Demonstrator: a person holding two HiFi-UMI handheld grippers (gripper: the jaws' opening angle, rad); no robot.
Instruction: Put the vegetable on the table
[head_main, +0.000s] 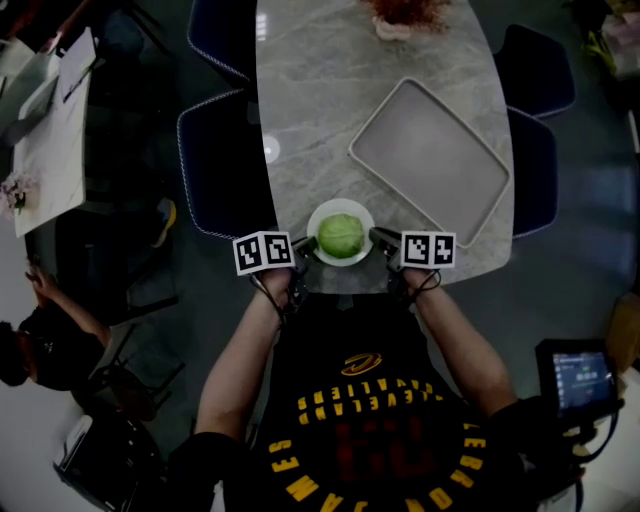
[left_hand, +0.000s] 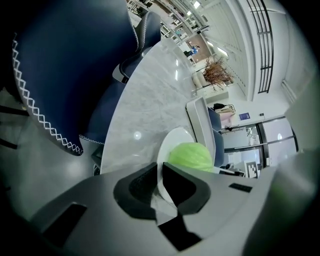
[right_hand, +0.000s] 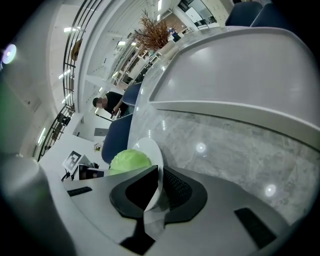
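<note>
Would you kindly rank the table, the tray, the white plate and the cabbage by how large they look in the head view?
Largest to smallest:
1. marble table
2. grey tray
3. white plate
4. green cabbage, which sits on the plate and covers most of it

All are at about table level, so nearness hardly skews this.

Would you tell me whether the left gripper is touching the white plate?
Touching: the left gripper view shows the left gripper clamped on the plate rim.

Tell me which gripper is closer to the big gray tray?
Right. The right gripper holds the plate on the side facing the tray; the left gripper holds its opposite side.
</note>
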